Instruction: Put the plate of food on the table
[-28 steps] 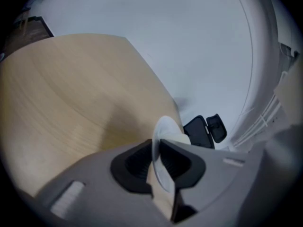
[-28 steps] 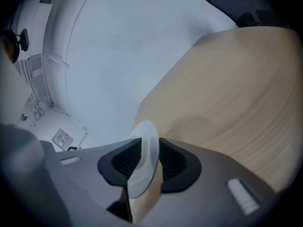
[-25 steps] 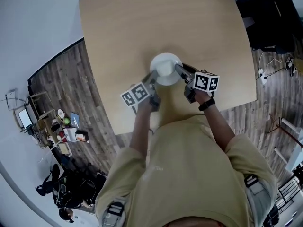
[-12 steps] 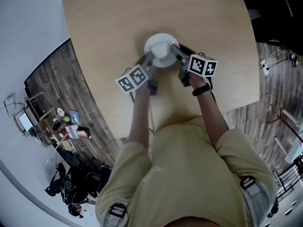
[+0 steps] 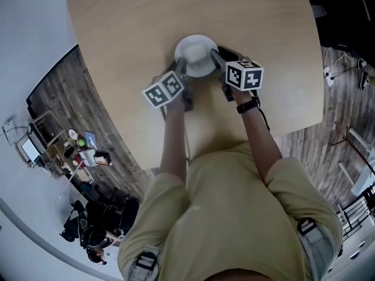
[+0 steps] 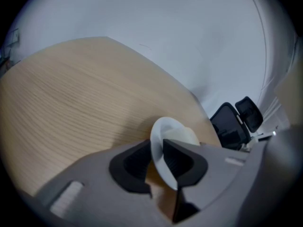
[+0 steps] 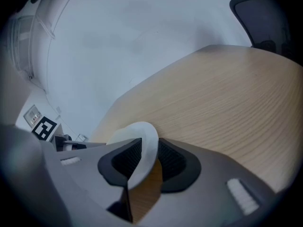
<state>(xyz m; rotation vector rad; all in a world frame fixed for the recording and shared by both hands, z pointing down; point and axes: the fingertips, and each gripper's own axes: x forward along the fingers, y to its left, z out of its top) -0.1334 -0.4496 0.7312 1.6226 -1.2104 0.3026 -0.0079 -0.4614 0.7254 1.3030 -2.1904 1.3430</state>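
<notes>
A white plate rests on the light wooden table, just beyond the person's arms in the head view. My left gripper is at the plate's near-left rim. In the left gripper view its jaws are opening, with the plate's rim still between them and a thin gap beside one pad. A pale mound of food lies on the plate. My right gripper holds the near-right rim. In the right gripper view the gripper is shut on the plate.
The table's edge runs close behind both grippers, near the person's body. A black office chair stands past the far right corner. A cluttered shelf sits on the wooden floor to the left, and cables lie to the right.
Both grippers and the plate have moved farther out over the table, away from the person. The left gripper's marker cube has shifted slightly left.
</notes>
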